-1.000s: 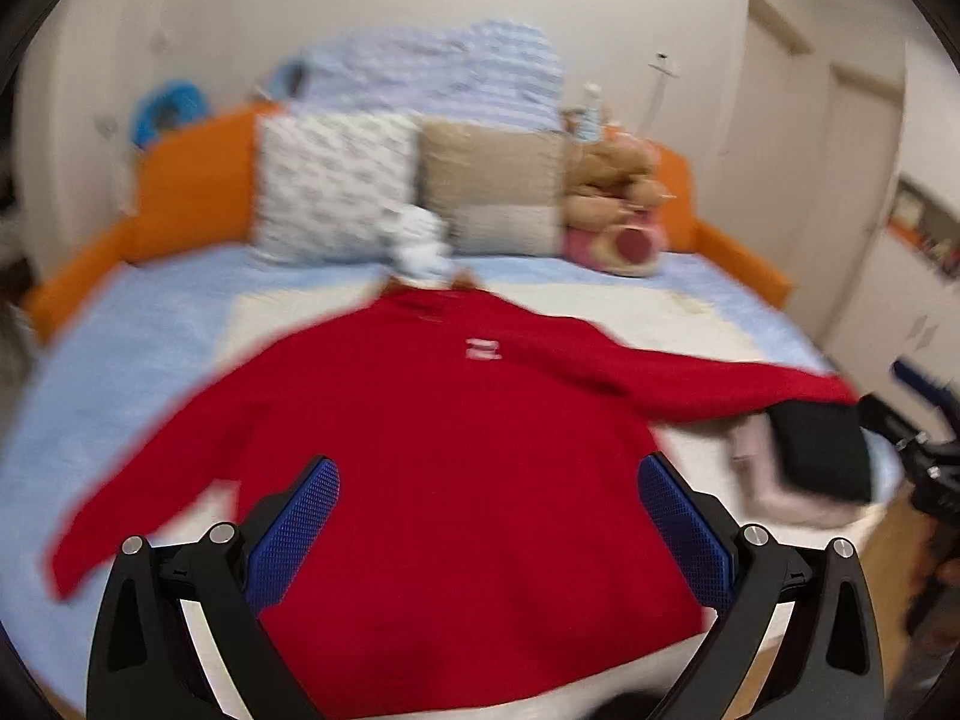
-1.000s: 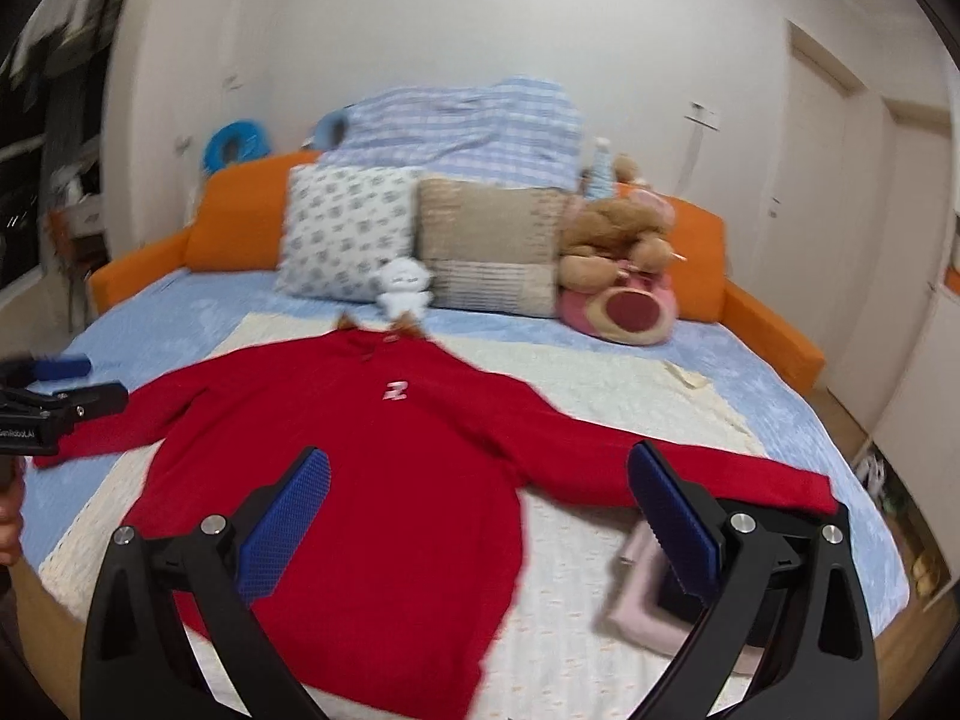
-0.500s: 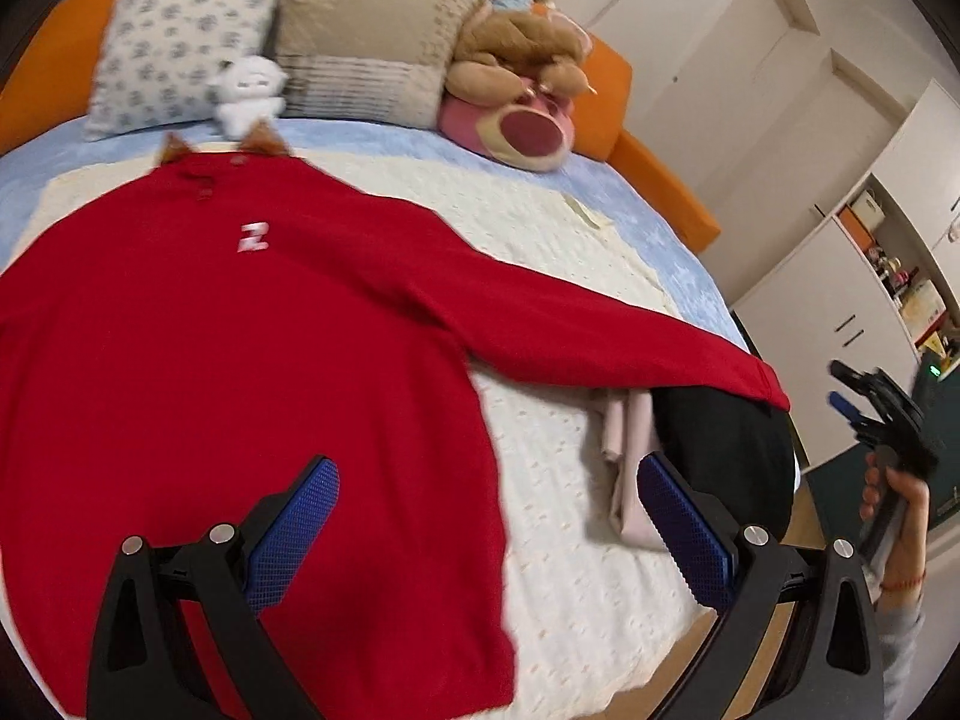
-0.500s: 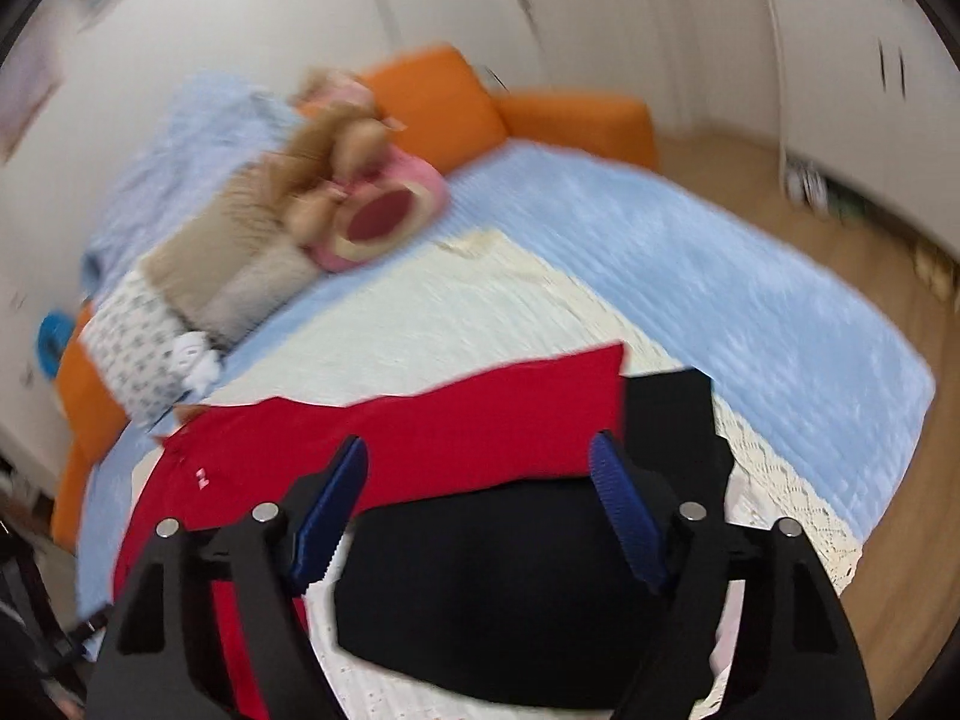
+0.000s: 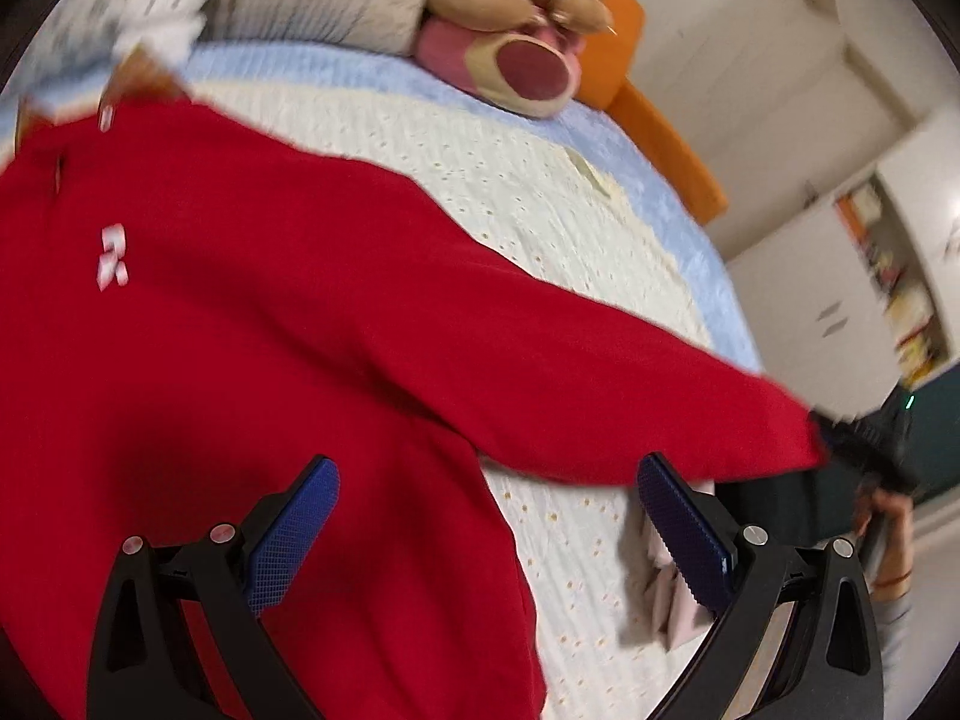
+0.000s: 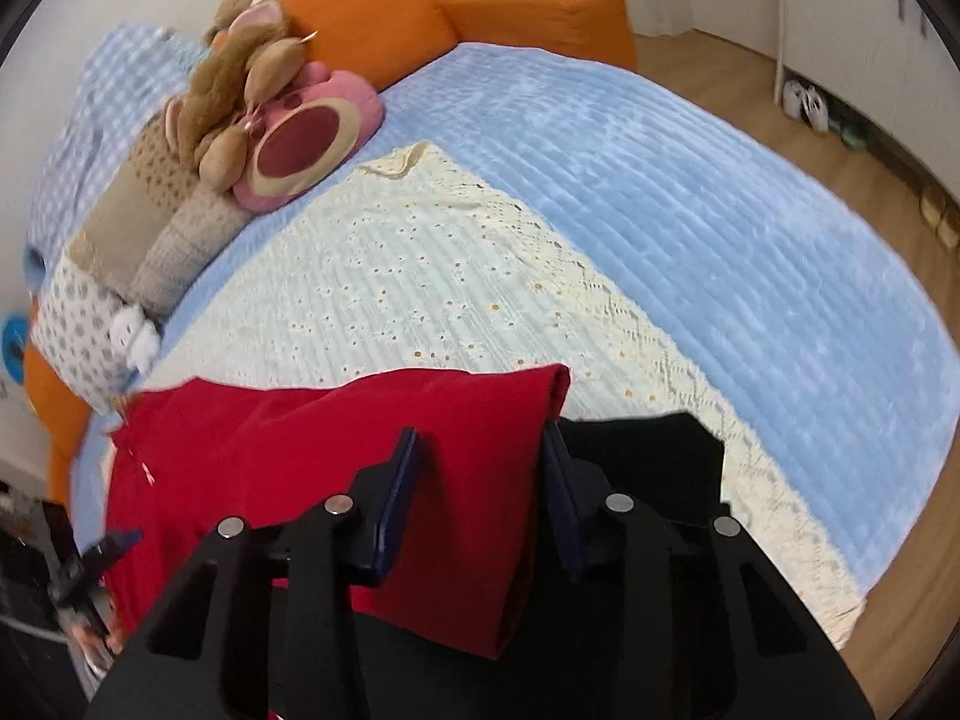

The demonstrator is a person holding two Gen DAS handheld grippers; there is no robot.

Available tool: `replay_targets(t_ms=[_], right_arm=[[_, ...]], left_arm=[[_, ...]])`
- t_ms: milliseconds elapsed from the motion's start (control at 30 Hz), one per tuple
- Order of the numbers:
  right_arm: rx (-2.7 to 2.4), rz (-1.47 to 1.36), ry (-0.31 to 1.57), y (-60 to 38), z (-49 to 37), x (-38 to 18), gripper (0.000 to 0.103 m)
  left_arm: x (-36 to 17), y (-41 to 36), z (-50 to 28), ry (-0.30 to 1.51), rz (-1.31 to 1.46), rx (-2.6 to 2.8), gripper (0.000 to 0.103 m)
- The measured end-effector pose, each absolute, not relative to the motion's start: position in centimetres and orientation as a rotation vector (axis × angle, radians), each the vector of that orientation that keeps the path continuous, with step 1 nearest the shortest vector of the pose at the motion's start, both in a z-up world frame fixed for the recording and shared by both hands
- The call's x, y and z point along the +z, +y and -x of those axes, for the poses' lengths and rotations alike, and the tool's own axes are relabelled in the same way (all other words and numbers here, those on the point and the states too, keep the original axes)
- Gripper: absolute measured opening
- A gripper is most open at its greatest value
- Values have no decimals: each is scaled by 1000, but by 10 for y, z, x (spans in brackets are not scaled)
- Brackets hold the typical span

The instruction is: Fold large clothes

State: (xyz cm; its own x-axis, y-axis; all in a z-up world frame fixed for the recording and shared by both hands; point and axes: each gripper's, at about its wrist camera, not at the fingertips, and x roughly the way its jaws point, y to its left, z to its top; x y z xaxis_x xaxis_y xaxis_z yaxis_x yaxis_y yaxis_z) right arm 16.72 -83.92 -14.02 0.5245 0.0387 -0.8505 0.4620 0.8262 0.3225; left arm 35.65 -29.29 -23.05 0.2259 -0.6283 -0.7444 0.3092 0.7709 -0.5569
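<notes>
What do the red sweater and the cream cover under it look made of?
Red sweater: soft matte knit or fleece, probably; it drapes limply with no sheen, weave blurred. Cream cover: thin woven cotton-like eyelet cloth, judging by its fine ribs, small punched holes and lacy edge.

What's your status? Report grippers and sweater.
Right gripper closing around red sweater cuff. Left gripper open, empty, above hem. Black folded garment under the cuff.
</notes>
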Motion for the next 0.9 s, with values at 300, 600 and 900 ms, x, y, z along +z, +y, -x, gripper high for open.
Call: replay_targets(t_ms=[300,600,900], right_arm=[[-5,-571,795,-791,-167,-46,2],[741,-349,610,-572,-100,43,2],[1214,-189,756,-416,-49,-51,3]], left_arm=[[-267,-277,-405,1226,470,-615,101],[-253,-303,-489,1262,545,-638,101],[-255,-326,-506,1280,312,-649,99]])
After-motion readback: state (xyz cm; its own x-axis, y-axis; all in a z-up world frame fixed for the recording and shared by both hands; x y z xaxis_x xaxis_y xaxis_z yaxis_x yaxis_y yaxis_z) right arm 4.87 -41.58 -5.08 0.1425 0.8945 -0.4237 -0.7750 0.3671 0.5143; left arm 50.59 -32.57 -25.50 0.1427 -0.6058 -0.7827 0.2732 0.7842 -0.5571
